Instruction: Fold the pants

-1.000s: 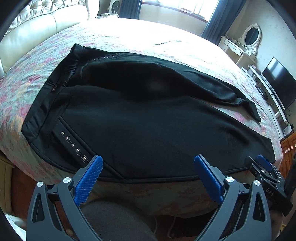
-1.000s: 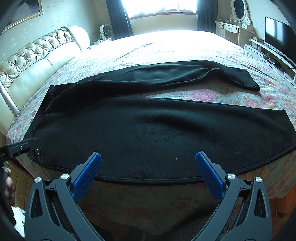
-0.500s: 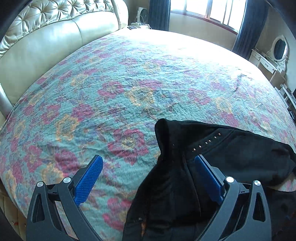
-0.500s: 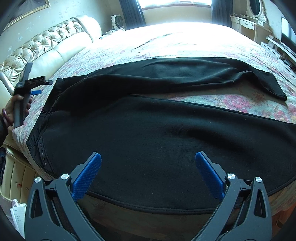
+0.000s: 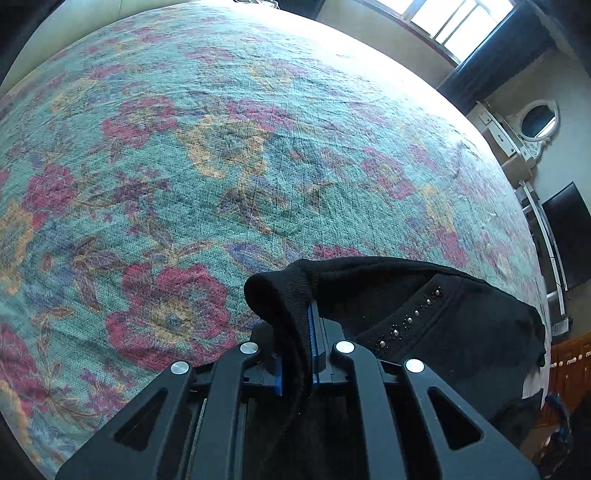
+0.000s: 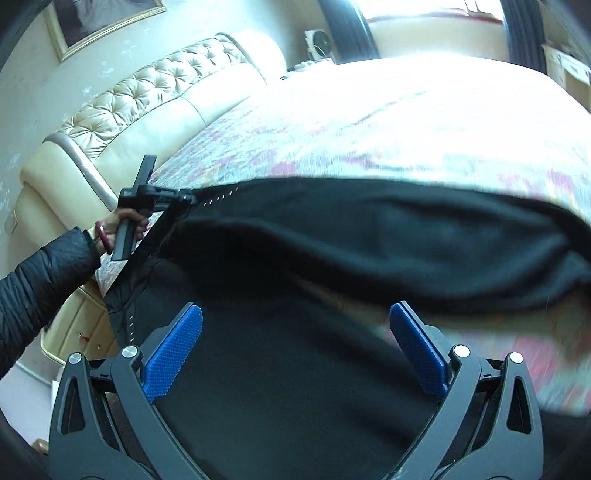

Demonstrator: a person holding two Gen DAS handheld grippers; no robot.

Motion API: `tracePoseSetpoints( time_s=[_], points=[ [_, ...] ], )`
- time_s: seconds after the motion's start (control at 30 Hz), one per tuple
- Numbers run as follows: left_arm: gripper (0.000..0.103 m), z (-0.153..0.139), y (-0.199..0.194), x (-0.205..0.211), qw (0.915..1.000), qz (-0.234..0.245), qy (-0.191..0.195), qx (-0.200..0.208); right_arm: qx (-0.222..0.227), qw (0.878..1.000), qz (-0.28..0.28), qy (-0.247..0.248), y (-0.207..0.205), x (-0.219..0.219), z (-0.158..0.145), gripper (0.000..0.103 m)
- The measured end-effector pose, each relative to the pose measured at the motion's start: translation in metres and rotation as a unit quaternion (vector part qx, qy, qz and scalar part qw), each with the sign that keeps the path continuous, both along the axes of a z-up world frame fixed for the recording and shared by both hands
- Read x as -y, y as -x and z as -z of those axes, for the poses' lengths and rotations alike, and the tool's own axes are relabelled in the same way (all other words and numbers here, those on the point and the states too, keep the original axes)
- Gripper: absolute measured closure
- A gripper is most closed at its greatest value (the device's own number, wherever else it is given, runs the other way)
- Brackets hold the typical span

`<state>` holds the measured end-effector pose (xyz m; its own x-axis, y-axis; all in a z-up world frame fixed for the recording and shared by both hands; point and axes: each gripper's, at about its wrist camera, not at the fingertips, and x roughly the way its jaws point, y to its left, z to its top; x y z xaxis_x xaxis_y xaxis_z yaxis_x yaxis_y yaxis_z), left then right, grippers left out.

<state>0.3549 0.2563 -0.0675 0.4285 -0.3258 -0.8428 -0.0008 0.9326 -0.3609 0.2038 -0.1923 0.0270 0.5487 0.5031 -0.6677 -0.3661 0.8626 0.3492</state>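
Black pants (image 6: 332,236) with small metal studs lie spread on a floral bedspread (image 5: 221,155). My left gripper (image 5: 297,332) is shut on the far corner of the waistband (image 5: 280,291), which bunches up between its blue pads; studs show to its right (image 5: 413,317). In the right wrist view the left gripper (image 6: 184,197) holds that corner at the left, with the person's hand on its handle. My right gripper (image 6: 295,350) is open over the near pant leg (image 6: 280,387), with black cloth between and under its blue pads (image 6: 173,350).
A cream tufted headboard (image 6: 155,96) stands left of the bed. A white dresser with an oval mirror (image 5: 532,125) and a dark TV (image 5: 565,232) stand at the right. Windows with dark curtains (image 6: 347,26) are behind the bed.
My left gripper has closed on the waistband corner, which lay between its open pads half a second ago. My right gripper has moved forward and lower over the near leg, staying open.
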Motion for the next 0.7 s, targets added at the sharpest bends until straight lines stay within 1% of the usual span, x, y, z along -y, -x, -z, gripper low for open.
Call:
tracePoseSetpoints(
  time_s=[0.03, 0.07, 0.1, 0.13, 0.2, 0.27, 0.33, 0.37, 0.4, 0.43, 0.47, 0.5, 0.53, 0.6, 0.63, 0.7],
  points=[
    [0.093, 0.000, 0.001, 0.000, 1.0000, 0.003, 0.000, 0.000, 0.021, 0.999, -0.018, 0.018, -0.025, 0.006, -0.005, 0.002],
    [0.093, 0.001, 0.001, 0.001, 1.0000, 0.007, -0.003, -0.001, 0.034, 0.998, -0.030, 0.050, -0.051, 0.009, -0.008, 0.002],
    [0.093, 0.001, -0.001, 0.001, 0.9999, 0.009, -0.008, -0.005, 0.035, 0.995, -0.039, 0.090, -0.080, 0.012, -0.005, 0.003],
    [0.093, 0.001, -0.002, 0.003, 0.9998, 0.009, -0.014, -0.007, 0.025, 0.991, -0.054, 0.119, -0.108, 0.012, 0.001, 0.006],
    [0.093, 0.006, -0.011, 0.001, 0.9998, 0.008, -0.017, -0.012, -0.017, 0.984, -0.082, 0.157, -0.159, 0.012, 0.019, 0.032],
    [0.093, 0.009, -0.014, 0.001, 0.9997, 0.009, -0.017, -0.016, -0.041, 0.975, -0.110, 0.189, -0.193, 0.008, 0.036, 0.032],
    [0.092, 0.011, -0.019, -0.001, 0.9997, 0.008, -0.012, -0.020, -0.084, 0.965, -0.143, 0.202, -0.216, 0.003, 0.055, 0.029],
    [0.090, 0.012, -0.021, -0.001, 0.9996, 0.010, -0.013, -0.022, -0.104, 0.958, -0.155, 0.216, -0.223, 0.001, 0.066, 0.029],
    [0.090, 0.012, -0.023, 0.000, 0.9995, 0.014, -0.015, -0.025, -0.121, 0.953, -0.164, 0.223, -0.227, -0.001, 0.074, 0.035],
    [0.090, 0.012, -0.024, 0.001, 0.9993, 0.018, -0.017, -0.028, -0.129, 0.953, -0.168, 0.216, -0.225, -0.003, 0.079, 0.042],
    [0.090, 0.012, -0.025, 0.002, 0.9992, 0.020, -0.020, -0.028, -0.134, 0.955, -0.168, 0.206, -0.224, 0.000, 0.079, 0.073],
    [0.092, 0.011, -0.024, 0.004, 0.9992, 0.022, -0.023, -0.026, -0.138, 0.957, -0.171, 0.188, -0.220, 0.002, 0.073, 0.096],
    [0.092, 0.010, -0.024, 0.005, 0.9992, 0.022, -0.025, -0.023, -0.116, 0.958, -0.167, 0.203, -0.212, 0.000, 0.066, 0.096],
    [0.095, 0.001, -0.018, 0.006, 0.9992, 0.027, -0.030, 0.000, -0.067, 0.958, -0.160, 0.227, -0.190, -0.003, 0.045, 0.097],
    [0.095, -0.007, -0.013, 0.005, 0.9992, 0.028, -0.023, 0.017, -0.037, 0.961, -0.148, 0.229, -0.177, -0.002, 0.031, 0.097],
    [0.095, -0.025, 0.001, -0.003, 0.9985, 0.026, 0.011, 0.048, 0.024, 0.967, -0.129, 0.219, -0.142, 0.002, -0.001, 0.097]
  ],
)
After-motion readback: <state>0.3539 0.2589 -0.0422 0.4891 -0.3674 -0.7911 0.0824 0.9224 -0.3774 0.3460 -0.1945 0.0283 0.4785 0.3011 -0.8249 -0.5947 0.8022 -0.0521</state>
